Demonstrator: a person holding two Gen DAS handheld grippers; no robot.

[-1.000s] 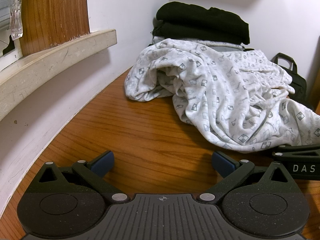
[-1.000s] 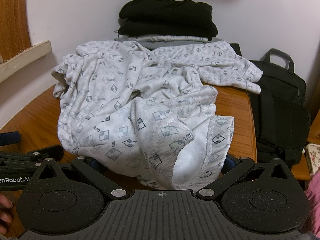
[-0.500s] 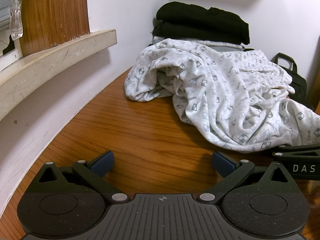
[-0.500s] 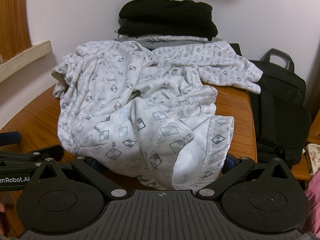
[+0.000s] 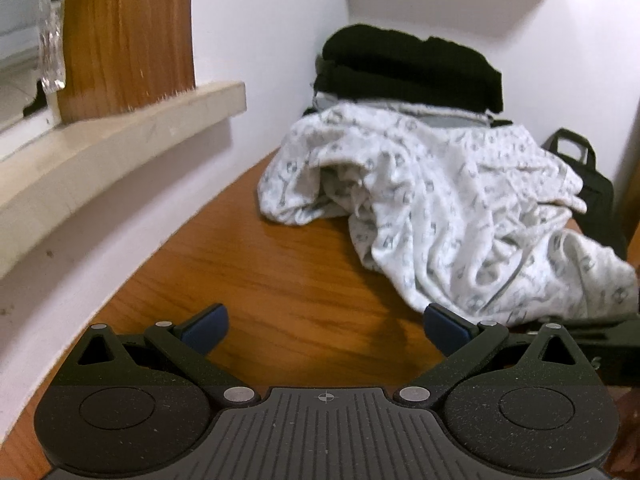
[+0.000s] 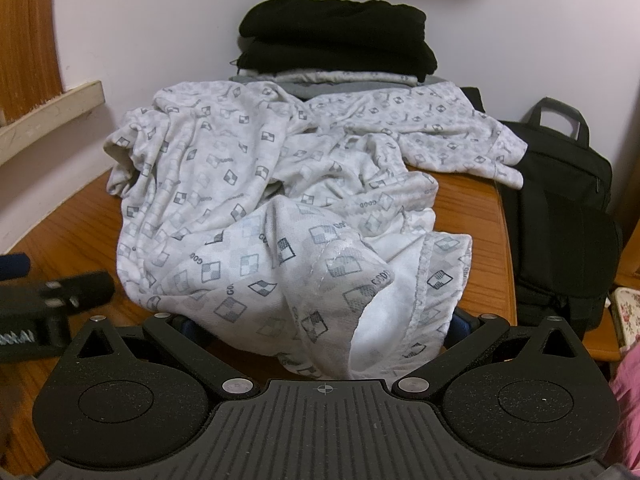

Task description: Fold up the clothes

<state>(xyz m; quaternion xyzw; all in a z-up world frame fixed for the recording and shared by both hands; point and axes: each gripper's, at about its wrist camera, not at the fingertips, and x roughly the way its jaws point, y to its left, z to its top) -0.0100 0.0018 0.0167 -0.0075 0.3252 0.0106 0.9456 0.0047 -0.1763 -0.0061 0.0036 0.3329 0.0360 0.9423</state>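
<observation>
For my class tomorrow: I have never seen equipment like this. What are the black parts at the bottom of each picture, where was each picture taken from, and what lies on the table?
No robot here: a person holds a hand tool in each hand, each ending in a two-finger claw with a camera looking forward along the fingers. The black parts are those tools.

The left camera shows the left claw open over bare wooden table, holding nothing. The right camera shows the right claw open too, with the edge of a crumpled white patterned garment lying between its fingers, not gripped.

Behind the garment sits a stack of folded clothes, dark ones on top. A black bag stands beside the table's right edge. Nothing is held yet.
</observation>
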